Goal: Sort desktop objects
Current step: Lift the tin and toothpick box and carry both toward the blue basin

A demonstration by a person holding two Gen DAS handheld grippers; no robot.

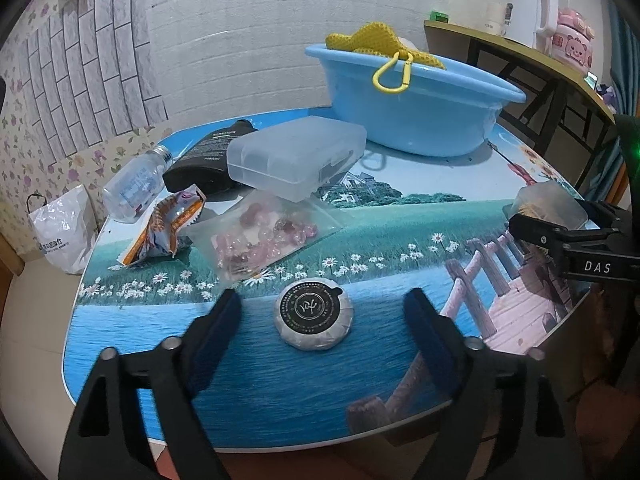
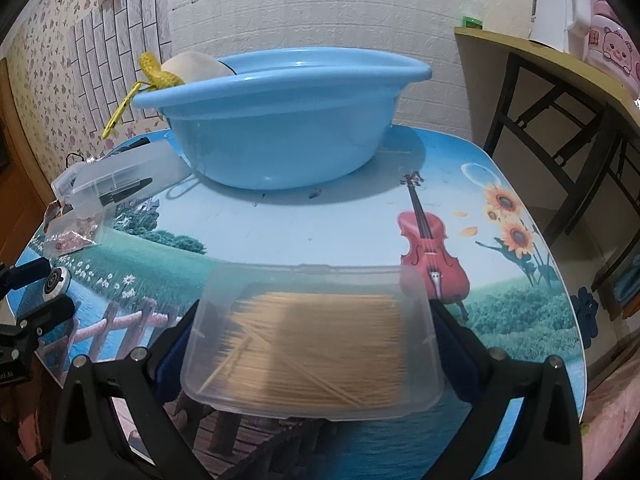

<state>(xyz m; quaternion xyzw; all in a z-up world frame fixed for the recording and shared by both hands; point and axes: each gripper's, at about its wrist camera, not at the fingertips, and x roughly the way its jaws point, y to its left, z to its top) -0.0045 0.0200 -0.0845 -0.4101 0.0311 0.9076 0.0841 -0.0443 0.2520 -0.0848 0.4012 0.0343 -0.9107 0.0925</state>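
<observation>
My left gripper (image 1: 322,306) is open, its fingers on either side of a round wrapped soap (image 1: 314,313) near the table's front edge, not touching it. My right gripper (image 2: 314,322) is shut on a clear plastic box of toothpicks (image 2: 316,340), held above the table; it also shows in the left wrist view (image 1: 548,204). A blue basin (image 2: 280,120) stands at the back of the table with a yellow mesh item (image 1: 374,40) and a yellow clip (image 1: 392,74) in it.
On the table's left lie a clear lidded box (image 1: 296,156), a black tube (image 1: 212,156), a small clear bottle (image 1: 134,184), an orange snack packet (image 1: 164,224) and a bag of pink beads (image 1: 260,236). A wooden side table (image 2: 560,76) stands to the right.
</observation>
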